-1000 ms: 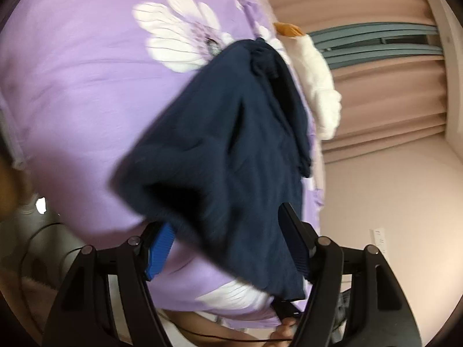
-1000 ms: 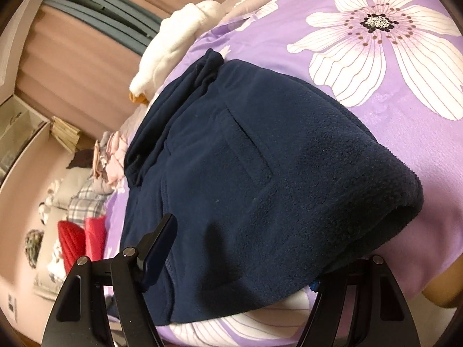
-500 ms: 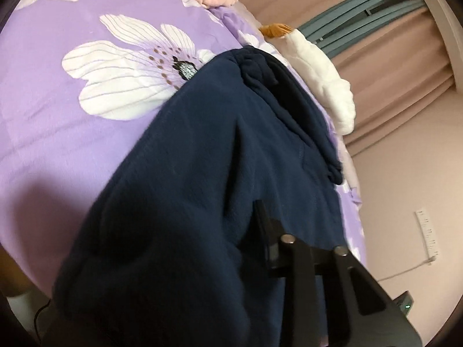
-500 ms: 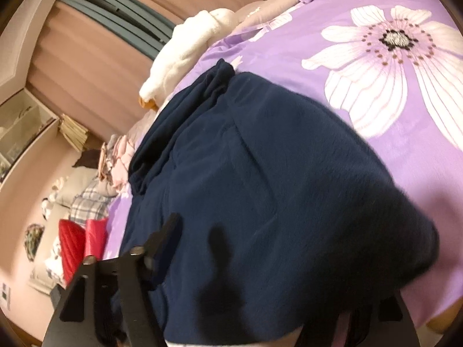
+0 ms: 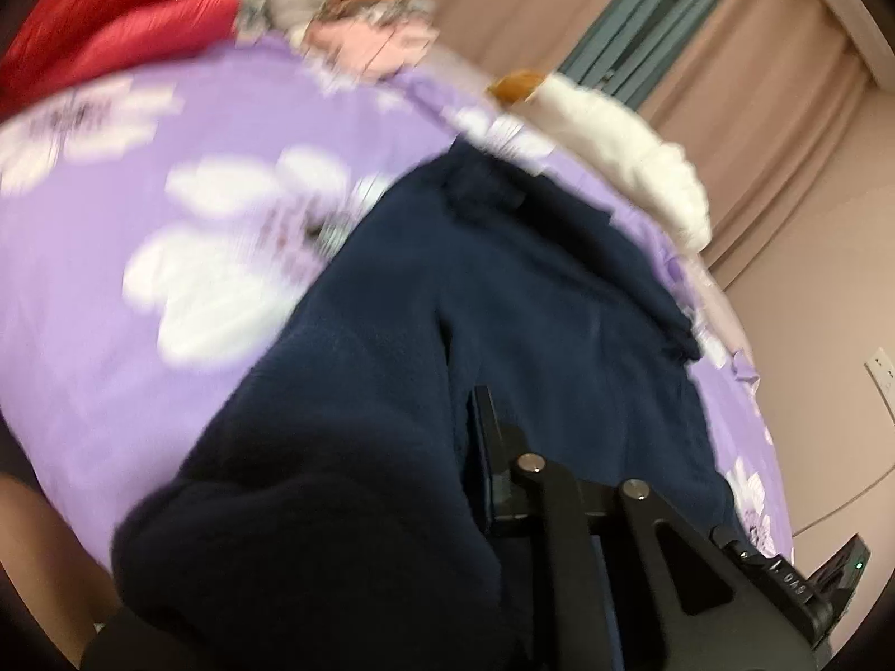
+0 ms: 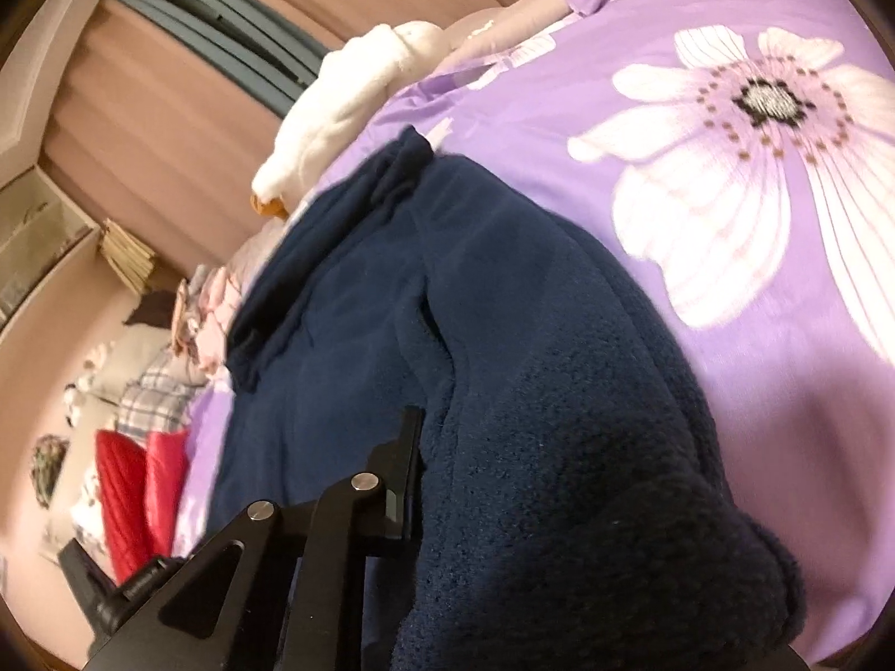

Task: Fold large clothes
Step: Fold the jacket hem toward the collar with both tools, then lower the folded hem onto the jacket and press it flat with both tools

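A dark navy fleece garment (image 5: 503,307) lies on a purple bedspread with white flowers (image 5: 140,179). It also shows in the right wrist view (image 6: 531,363). My left gripper (image 5: 447,447) is shut on the garment's near edge; only its right finger (image 5: 486,447) shows, the other is buried under fleece. My right gripper (image 6: 447,464) is shut on the same near edge; its left finger (image 6: 408,458) shows, the right one is hidden by the thick fold. The near hem is bunched and lifted over both grippers.
A white plush toy (image 5: 626,151) lies at the bed's far edge by pink curtains (image 5: 783,112). Red cushions (image 5: 112,17) and a pile of pink clothes (image 5: 369,39) sit at the bed's head. A wall socket (image 5: 884,369) is at right.
Both grippers moved forward and closed on the garment's near hem. The fleece now drapes over the fingers and is lifted. The left view is blurred from motion.
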